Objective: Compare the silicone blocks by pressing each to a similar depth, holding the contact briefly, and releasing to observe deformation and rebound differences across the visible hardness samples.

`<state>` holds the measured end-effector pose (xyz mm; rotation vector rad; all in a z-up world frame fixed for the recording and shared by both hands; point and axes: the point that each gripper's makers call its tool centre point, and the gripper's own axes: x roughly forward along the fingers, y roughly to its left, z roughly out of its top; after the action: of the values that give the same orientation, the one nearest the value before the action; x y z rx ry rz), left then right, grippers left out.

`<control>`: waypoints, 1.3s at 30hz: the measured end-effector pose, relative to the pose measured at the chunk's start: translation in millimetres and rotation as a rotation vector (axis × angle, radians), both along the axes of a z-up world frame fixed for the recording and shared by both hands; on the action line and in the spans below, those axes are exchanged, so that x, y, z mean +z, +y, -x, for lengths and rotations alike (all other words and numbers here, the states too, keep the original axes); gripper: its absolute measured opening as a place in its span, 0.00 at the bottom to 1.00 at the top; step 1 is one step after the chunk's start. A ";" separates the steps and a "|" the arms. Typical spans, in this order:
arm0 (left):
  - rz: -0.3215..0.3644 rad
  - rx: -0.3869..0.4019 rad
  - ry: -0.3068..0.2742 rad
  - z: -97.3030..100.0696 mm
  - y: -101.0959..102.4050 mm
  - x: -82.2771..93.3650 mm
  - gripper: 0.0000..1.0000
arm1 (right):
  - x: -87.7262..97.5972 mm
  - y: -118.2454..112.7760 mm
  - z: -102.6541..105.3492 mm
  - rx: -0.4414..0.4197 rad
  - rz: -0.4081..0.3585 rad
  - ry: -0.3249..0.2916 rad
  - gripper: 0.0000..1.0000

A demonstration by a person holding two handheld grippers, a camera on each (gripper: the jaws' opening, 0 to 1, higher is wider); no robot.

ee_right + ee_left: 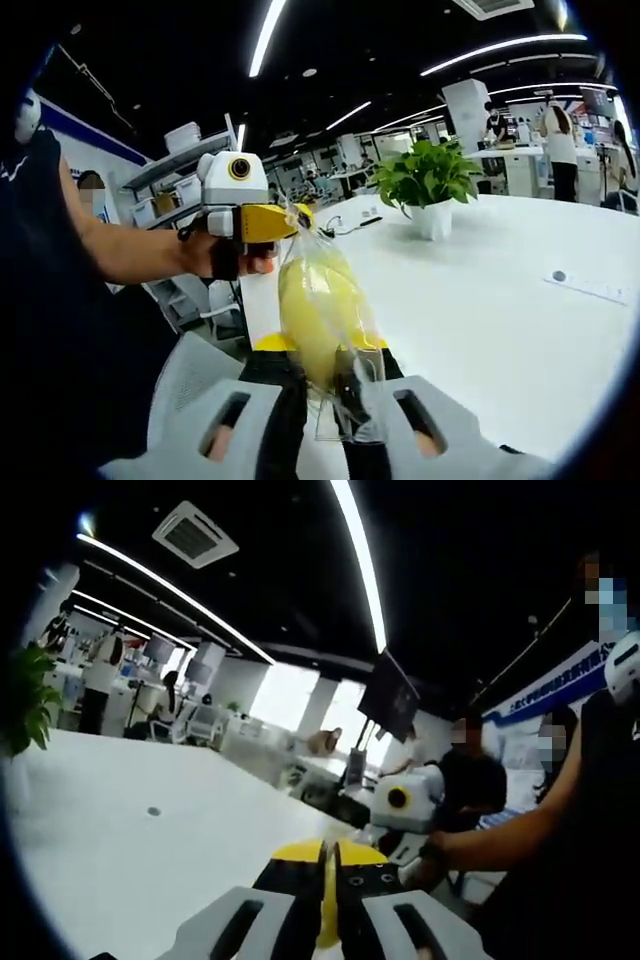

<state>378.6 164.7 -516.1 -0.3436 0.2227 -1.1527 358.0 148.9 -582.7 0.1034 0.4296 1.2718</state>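
Observation:
A clear plastic bag (322, 300) with a soft yellow block inside hangs upright between the two grippers, above a white table. My right gripper (322, 388) is shut on the bag's lower part, black fingers (285, 400) pinching it from both sides. My left gripper (293, 220), held by a hand, comes in from the left and is shut on the bag's twisted top. In the left gripper view its yellow-tipped jaws (326, 854) stand pressed together, and the bag itself is hard to make out there. Just beyond them sits the right gripper's white body (405, 798).
The white table (500, 320) stretches away to the right, with a potted plant (425, 185) and a paper strip (590, 285) on it. A small round mark (153, 811) lies on the tabletop. A person's arm (520, 830) and seated people are close by. Shelving (170, 175) stands behind.

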 end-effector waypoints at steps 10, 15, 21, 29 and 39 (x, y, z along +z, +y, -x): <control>-0.058 0.035 -0.040 -2.4 -2.7 -4.1 0.01 | -2.2 -2.6 1.6 -0.012 0.021 0.024 0.05; -0.062 0.044 -0.042 -2.6 -3.3 -6.2 0.01 | -2.9 -3.5 2.8 -0.008 0.032 0.020 0.05; -0.063 0.039 -0.039 -2.3 -3.1 -7.0 0.00 | -4.4 -3.5 3.0 -0.004 0.039 0.021 0.04; -0.065 0.048 -0.043 -6.1 -1.8 -7.8 0.01 | -4.1 -3.1 0.7 0.001 0.050 0.018 0.02; -0.075 0.058 -0.009 -9.8 -8.7 -7.7 0.00 | -5.7 -8.4 -3.3 -0.029 0.027 0.019 0.06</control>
<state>388.4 156.1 -523.8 -0.2768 0.2456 -1.0857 361.3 140.5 -588.4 0.0989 0.4602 1.2374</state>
